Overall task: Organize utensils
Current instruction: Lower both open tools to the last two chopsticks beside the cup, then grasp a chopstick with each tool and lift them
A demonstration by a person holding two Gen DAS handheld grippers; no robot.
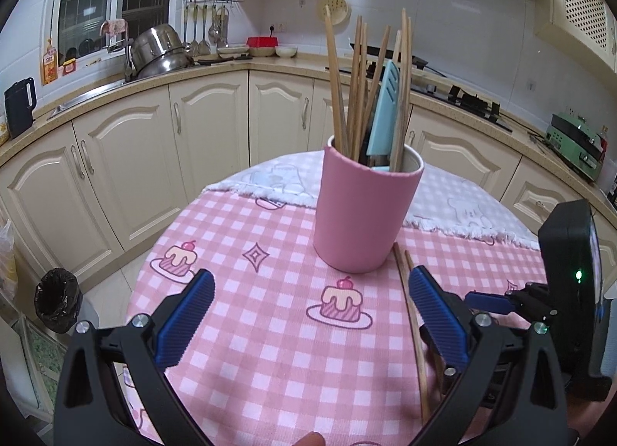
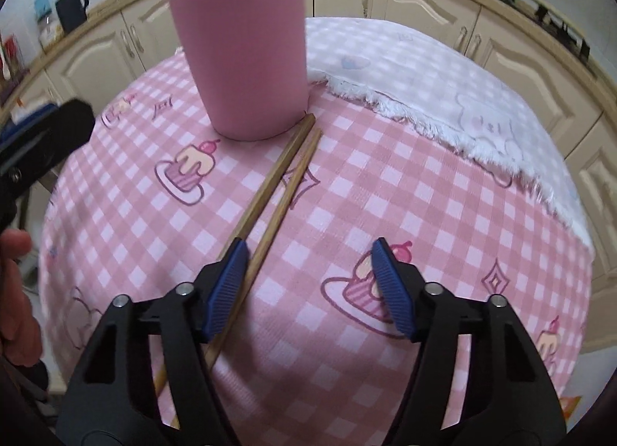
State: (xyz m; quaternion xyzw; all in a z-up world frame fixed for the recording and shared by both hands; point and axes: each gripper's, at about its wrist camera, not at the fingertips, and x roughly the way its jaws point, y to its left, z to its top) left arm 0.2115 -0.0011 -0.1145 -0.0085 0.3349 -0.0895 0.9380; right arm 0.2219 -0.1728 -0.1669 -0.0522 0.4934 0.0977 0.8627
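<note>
A pink cup (image 1: 362, 214) stands on the pink checked tablecloth (image 1: 270, 349), holding several wooden chopsticks (image 1: 354, 91) and a light blue utensil (image 1: 385, 110). Two loose chopsticks (image 2: 281, 172) lie side by side on the cloth, their far ends touching the foot of the cup (image 2: 246, 60). My right gripper (image 2: 309, 243) hovers low over their near part, open. One stick passes under its left finger (image 2: 227, 284); the other lies just inside that finger. My left gripper (image 1: 311, 276) is open in front of the cup, with only cloth between its jaws. The loose pair (image 1: 414, 330) runs beside its right finger (image 1: 439, 318).
A white fringed towel (image 2: 424, 72) covers the far side of the round table. The table's edge drops off on the left, with a black bin (image 1: 58, 299) on the floor below. Cream cabinets (image 1: 208, 126) ring the room. A person's hand (image 2: 15, 292) shows at the left.
</note>
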